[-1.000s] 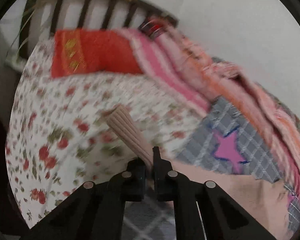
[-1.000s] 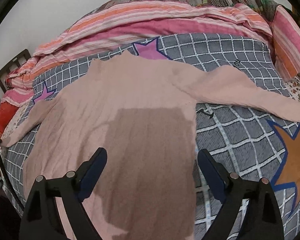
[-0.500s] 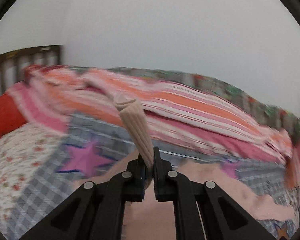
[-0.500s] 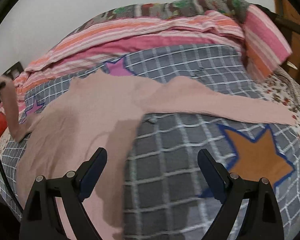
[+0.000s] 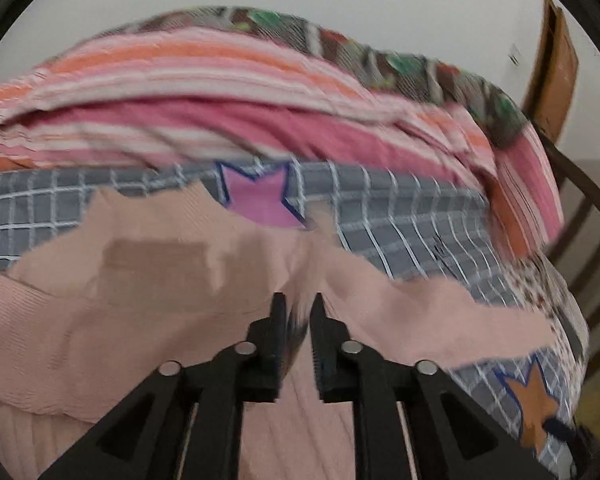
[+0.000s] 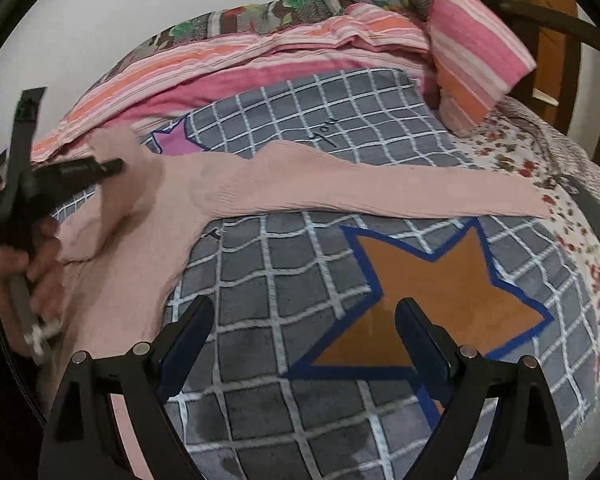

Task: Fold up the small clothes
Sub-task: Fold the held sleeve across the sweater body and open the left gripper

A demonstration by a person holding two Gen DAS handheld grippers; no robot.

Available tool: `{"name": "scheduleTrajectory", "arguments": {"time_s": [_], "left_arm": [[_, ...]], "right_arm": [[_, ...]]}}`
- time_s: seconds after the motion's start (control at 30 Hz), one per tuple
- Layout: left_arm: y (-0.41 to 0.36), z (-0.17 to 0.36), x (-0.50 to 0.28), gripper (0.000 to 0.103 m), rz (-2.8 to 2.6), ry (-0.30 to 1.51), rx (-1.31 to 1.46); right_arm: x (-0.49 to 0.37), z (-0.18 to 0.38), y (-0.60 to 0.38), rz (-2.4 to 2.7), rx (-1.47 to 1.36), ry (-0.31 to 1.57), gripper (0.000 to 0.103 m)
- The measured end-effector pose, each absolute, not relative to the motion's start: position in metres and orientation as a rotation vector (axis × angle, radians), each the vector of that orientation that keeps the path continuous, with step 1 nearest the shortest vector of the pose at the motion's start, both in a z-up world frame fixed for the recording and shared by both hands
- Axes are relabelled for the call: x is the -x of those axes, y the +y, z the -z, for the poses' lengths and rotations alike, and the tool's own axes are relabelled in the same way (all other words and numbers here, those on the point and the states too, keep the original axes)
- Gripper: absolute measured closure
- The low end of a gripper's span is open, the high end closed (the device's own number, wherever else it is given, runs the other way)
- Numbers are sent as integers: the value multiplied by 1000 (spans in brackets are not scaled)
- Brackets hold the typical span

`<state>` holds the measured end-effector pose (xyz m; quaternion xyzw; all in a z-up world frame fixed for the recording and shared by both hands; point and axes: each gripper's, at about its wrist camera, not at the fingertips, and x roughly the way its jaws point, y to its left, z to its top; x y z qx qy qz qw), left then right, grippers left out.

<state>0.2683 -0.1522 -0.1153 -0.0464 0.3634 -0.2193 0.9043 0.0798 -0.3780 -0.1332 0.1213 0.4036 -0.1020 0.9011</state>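
Observation:
A pale pink long-sleeved top (image 6: pixel 148 216) lies on the grey checked blanket (image 6: pixel 300 128). Its right sleeve (image 6: pixel 400 192) stretches out flat to the right. My left gripper (image 5: pixel 298 308) hovers over the top's body (image 5: pixel 140 320) with its jaws slightly apart, and the left sleeve (image 6: pixel 116 184) now lies folded across the body below it. It also shows in the right wrist view (image 6: pixel 112 166), held by a hand. My right gripper (image 6: pixel 304 312) is open and empty above the blanket's orange star (image 6: pixel 432 288).
Striped pink and orange bedding (image 6: pixel 260 52) is piled along the far side by the wall. A floral sheet (image 6: pixel 560 208) covers the bed's right side. A dark wooden chair frame (image 6: pixel 548 16) stands at the far right.
My left gripper carried the left sleeve across over the top's body and its jaws have parted slightly. My right gripper moved right, off the top, over the orange star.

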Motion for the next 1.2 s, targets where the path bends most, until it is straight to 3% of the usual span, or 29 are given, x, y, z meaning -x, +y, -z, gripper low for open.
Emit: {"name": "scheduleTrajectory", "arguments": {"time_s": [0.03, 0.1, 0.17, 0.23, 0.3, 0.33, 0.37, 0.67, 0.73, 0.77, 0.8, 0.93, 1.07, 1.13, 1.2], "left_arm": [[-143, 114, -266, 81, 438, 754, 97], [-122, 112, -264, 43, 389, 751, 107], [-89, 110, -259, 25, 346, 726, 132], [-50, 111, -252, 25, 271, 720, 131], [-20, 116, -247, 25, 202, 749, 113], [-3, 120, -242, 25, 181, 762, 113], [18, 126, -235, 25, 156, 779, 116], [99, 167, -197, 26, 80, 842, 214], [101, 167, -194, 26, 102, 846, 232], [99, 165, -194, 26, 125, 841, 237], [96, 162, -194, 26, 142, 837, 237], [77, 151, -194, 25, 223, 813, 219], [52, 162, -200, 25, 218, 867, 157], [47, 172, -202, 26, 182, 893, 112], [41, 177, -197, 25, 164, 864, 56]], "right_arm": [[-84, 134, -377, 198, -254, 837, 12], [-96, 135, -371, 156, -266, 834, 12], [-111, 136, -364, 114, -281, 828, 13], [-130, 137, -354, 58, -295, 812, 27], [-150, 138, -342, 15, -283, 813, 58], [-160, 139, -336, -4, -277, 815, 64], [-173, 140, -329, -24, -273, 820, 67], [-253, 167, -298, -22, -237, 936, 68], [-265, 176, -295, 33, -192, 974, 83], [-266, 175, -292, 42, -163, 958, 95], [-266, 171, -288, 14, -132, 938, 99], [-253, 153, -306, -16, -206, 818, 99], [-264, 177, -305, 12, -180, 947, 99], [-263, 169, -300, 4, -160, 941, 86], [-249, 157, -309, 18, -167, 919, 56]]}}
